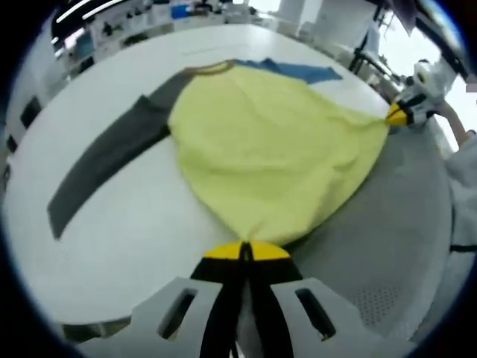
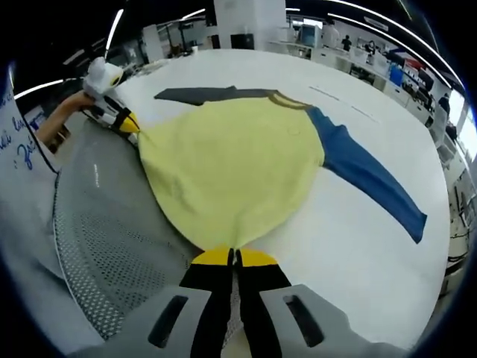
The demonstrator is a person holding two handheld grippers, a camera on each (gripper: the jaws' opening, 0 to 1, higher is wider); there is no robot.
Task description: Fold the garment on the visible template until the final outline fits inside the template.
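A yellow long-sleeved shirt (image 1: 268, 149) lies spread on the white table (image 1: 134, 224), with one grey sleeve (image 1: 104, 160) and one blue sleeve (image 2: 369, 179). My left gripper (image 1: 245, 250) is shut on one bottom corner of the shirt's hem. My right gripper (image 2: 235, 256) is shut on the other hem corner. Each gripper shows in the other's view, the right gripper (image 1: 399, 113) at the far hem corner and the left gripper (image 2: 127, 121) likewise. The hem is stretched between them over a grey perforated mat (image 2: 97, 216). The shirt's collar (image 2: 291, 101) points away from me.
The grey mat (image 1: 402, 224) lies at the near table edge under the hem. A person's hand (image 2: 63, 115) holds the left gripper. Shelves, desks and equipment stand beyond the table's far edge.
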